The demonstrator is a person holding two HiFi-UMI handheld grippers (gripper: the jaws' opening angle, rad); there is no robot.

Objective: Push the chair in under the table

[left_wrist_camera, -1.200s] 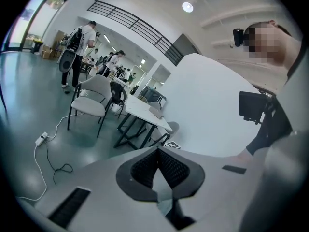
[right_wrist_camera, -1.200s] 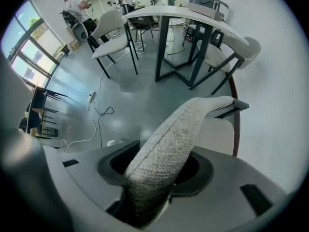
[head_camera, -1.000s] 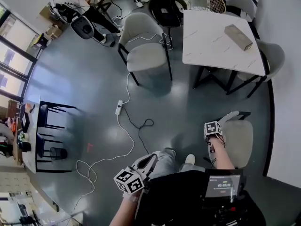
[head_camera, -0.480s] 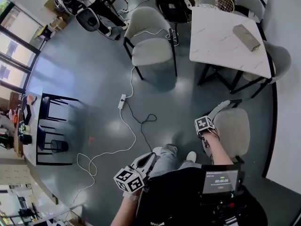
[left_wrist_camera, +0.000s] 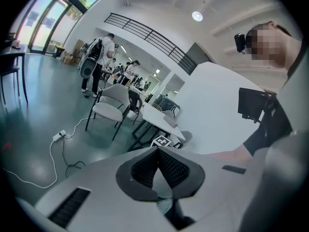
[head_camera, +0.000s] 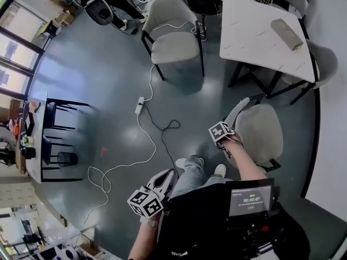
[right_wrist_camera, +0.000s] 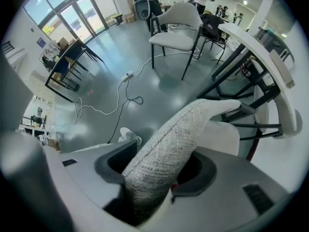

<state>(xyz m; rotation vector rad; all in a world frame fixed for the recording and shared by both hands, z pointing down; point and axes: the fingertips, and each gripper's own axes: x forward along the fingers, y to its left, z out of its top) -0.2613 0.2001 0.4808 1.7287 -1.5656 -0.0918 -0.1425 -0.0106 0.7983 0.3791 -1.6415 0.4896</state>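
Here, nearest to me, my left tongs (left_wrist_camera: 157,151) are clenched on nothing and hang by my leg, well apart from anything that matters. My right tongs (right_wrist_camera: 159,170) point down over the padded backrest (right_wrist_camera: 193,124) of the chair (head_camera: 260,134). Their jaws are opening with the backrest standing between them: it lies against one pad, while a dark gap shows at the other, so I read this as a loose straddle, not a clamp.

From the right tongs, the backrest's rim runs away from me towards the black legs under the surface (head_camera: 255,37), and the seat lies just to the right of that rim. The chair stands on the floor between me and the surface's near edge, close to the legs, with most of its seat not yet under the top. So the way in is forward, away from me, and the right hand is plainly the nearer one for that push.

Further off, a box (head_camera: 287,34) lies on the surface, a second chair (head_camera: 173,45) stands clear to the left, and a white cable (head_camera: 146,145) trails across the floor.
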